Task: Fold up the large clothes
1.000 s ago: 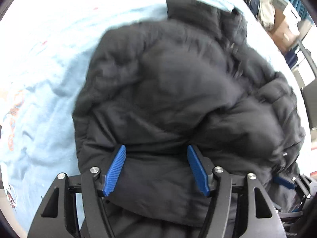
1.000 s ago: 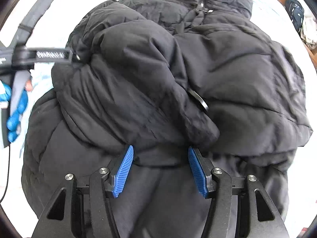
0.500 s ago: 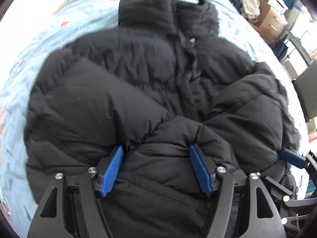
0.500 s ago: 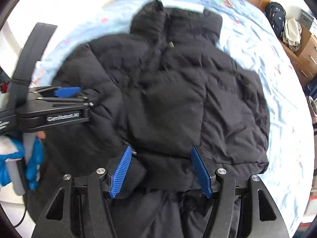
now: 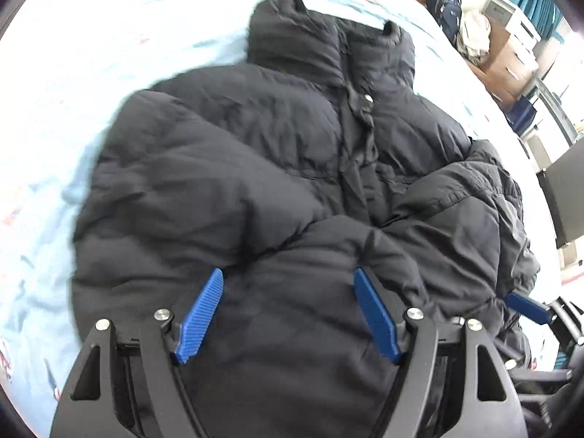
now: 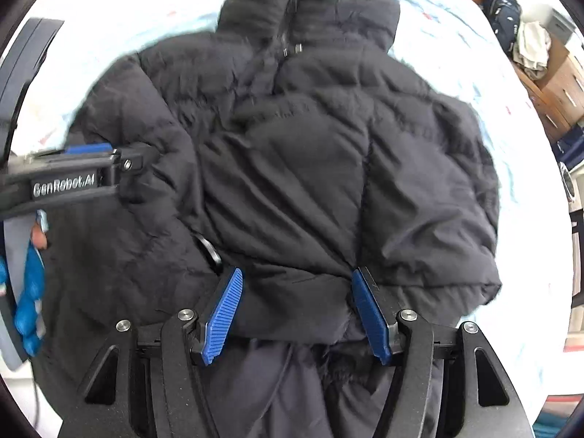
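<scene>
The jacket's (image 5: pixel 292 182) lower hem runs out of sight under both grippers at the bottom of each view, and its edges are smeared by motion blur. It lies front up on a pale blue bed (image 5: pixel 54 127), collar toward the top of the frame, both sleeves folded in across the chest.

The left gripper (image 5: pixel 288 314) hangs over the lower middle of the jacket. Its jaws have just been opening and stand wide; puffy fabric bulges between the blue pads (image 5: pixel 202 310), but whether they press on it cannot be told. The right gripper (image 6: pixel 295 314) also stands well apart, having opened a little. A folded sleeve end sits between its pads (image 6: pixel 222 314); again a grip cannot be made out.

In the right view the left gripper reaches in from the left edge, a blue-gloved hand (image 6: pixel 29 299) below it. At upper right stand a dark backpack (image 6: pixel 502 14) and a wooden drawer unit (image 6: pixel 562 87), partly cut off.
</scene>
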Available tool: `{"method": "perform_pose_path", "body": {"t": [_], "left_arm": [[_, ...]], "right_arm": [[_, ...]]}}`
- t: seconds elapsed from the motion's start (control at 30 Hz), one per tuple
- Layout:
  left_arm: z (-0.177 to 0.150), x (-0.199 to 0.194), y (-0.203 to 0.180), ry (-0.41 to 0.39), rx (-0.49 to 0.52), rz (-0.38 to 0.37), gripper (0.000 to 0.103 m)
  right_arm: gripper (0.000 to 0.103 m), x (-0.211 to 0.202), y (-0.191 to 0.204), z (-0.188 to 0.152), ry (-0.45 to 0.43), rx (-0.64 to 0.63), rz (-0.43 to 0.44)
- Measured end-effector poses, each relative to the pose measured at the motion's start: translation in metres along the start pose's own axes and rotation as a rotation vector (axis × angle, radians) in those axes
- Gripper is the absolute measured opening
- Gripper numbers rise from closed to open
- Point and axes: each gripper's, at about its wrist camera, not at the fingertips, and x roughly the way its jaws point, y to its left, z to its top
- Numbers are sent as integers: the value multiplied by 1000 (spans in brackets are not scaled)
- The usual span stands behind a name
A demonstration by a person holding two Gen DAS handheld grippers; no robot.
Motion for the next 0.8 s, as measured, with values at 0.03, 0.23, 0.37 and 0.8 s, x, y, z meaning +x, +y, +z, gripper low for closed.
{"method": "perform_pose_path", "body": {"t": [0.03, 0.23, 0.37, 0.8], "left_arm": [[-5, -6, 5, -11, -9, 5, 74], [-27, -5, 22, 28, -17, 31, 74], [-31, 1, 23, 27, -5, 46, 74], [-40, 8, 24, 10, 0, 60, 74]], "right_arm": [[62, -8, 3, -1, -20, 6, 11], [63, -9, 30, -17, -21, -19, 34], [63, 11, 38, -32, 43, -37, -1], [63, 6, 26, -46, 27, 26, -25]]}}
